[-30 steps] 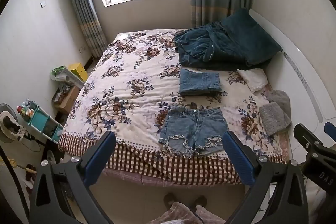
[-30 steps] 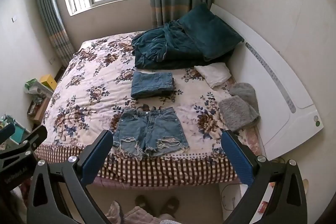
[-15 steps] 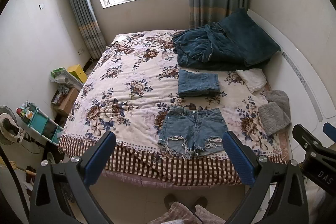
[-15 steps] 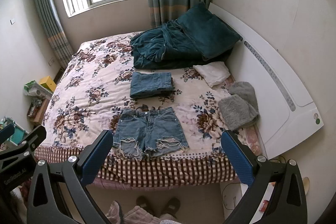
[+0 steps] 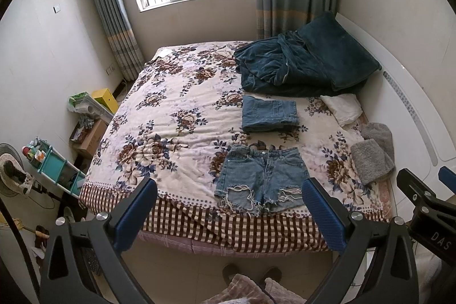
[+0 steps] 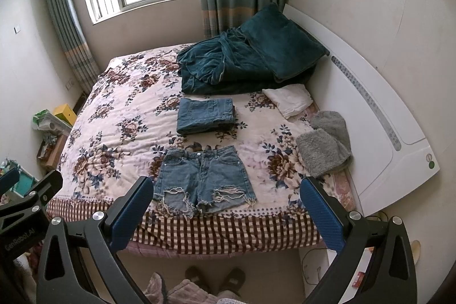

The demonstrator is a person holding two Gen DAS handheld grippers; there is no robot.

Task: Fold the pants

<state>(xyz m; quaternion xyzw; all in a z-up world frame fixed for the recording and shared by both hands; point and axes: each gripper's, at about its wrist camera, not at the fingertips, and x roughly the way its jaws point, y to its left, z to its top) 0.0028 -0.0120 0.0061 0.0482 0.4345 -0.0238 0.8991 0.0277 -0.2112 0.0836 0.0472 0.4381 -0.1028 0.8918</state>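
Observation:
Frayed light-blue denim shorts (image 5: 260, 175) lie spread flat near the bed's front edge, waistband toward the far side; they also show in the right wrist view (image 6: 203, 178). A folded pair of jeans (image 5: 269, 113) lies just beyond them, also in the right wrist view (image 6: 206, 116). My left gripper (image 5: 228, 207) is open and empty, held above the floor in front of the bed. My right gripper (image 6: 225, 207) is open and empty, likewise short of the bed edge. Neither touches the shorts.
The bed has a floral cover (image 5: 171, 116) with a checked edge (image 6: 222, 232). A dark teal blanket (image 5: 299, 64) and pillow lie at the head. White cloth (image 6: 287, 100) and grey towels (image 6: 325, 147) lie at the right. Boxes and a shelf (image 5: 54, 164) stand on the left floor. Slippers (image 6: 213, 278) are below.
Both views have shifted slightly, with the bed sitting a little lower in the frame. The clothes have not moved and both grippers stay open.

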